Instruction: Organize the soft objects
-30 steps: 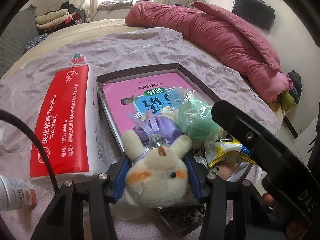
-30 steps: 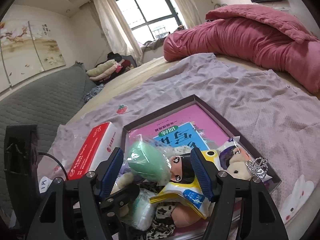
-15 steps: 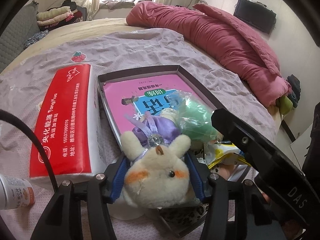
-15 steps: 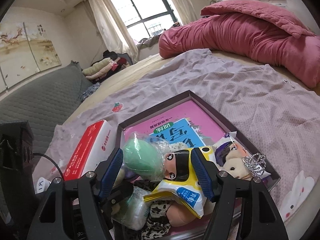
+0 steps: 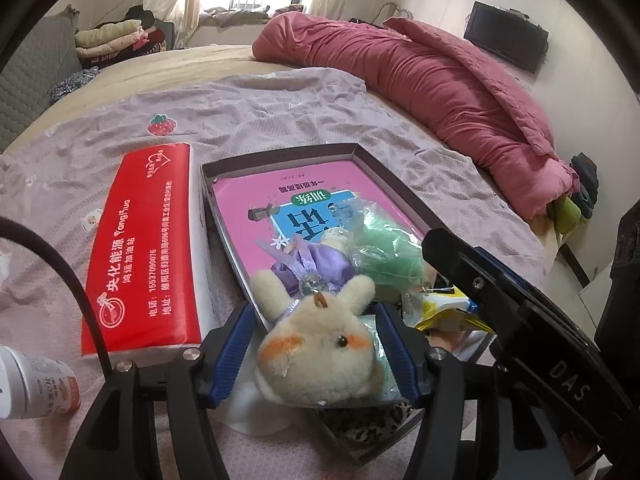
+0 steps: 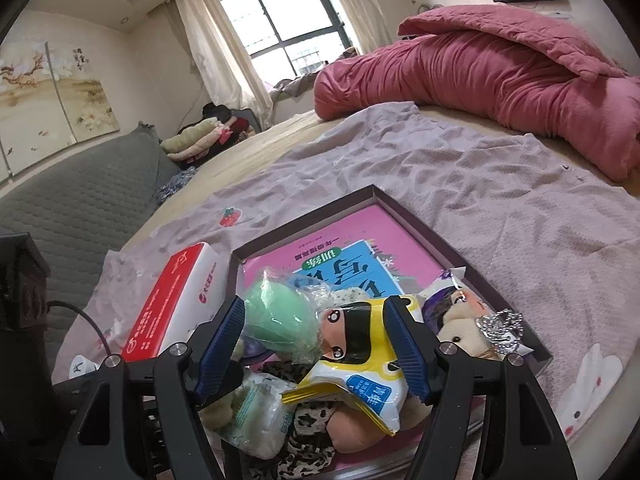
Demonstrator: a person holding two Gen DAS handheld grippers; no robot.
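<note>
A cream plush rabbit (image 5: 320,348) lies at the near corner of the dark tray (image 5: 280,158), partly on a purple-dressed doll (image 5: 316,264). My left gripper (image 5: 316,316) straddles the rabbit; its jaws are opening and small gaps show between the blue pads and the plush. My right gripper (image 6: 316,308) stands open over the pile in the tray (image 6: 420,220). Between its pads are a green ball in a clear bag (image 6: 276,320) and a yellow doll packet (image 6: 360,344). One of its black fingers (image 5: 480,280) shows in the left wrist view.
A pink book (image 6: 400,248) lines the tray. A plush with a tiara (image 6: 464,320) and leopard fabric (image 6: 312,420) also lie in it. A red tissue pack (image 5: 136,248) sits left of the tray, with a white bottle (image 5: 32,384) nearer. A pink duvet (image 5: 440,80) runs along the bed's far side.
The left pads have spread apart and no longer squeeze the rabbit, which stays at the tray's corner. The right gripper's view is nearly the same.
</note>
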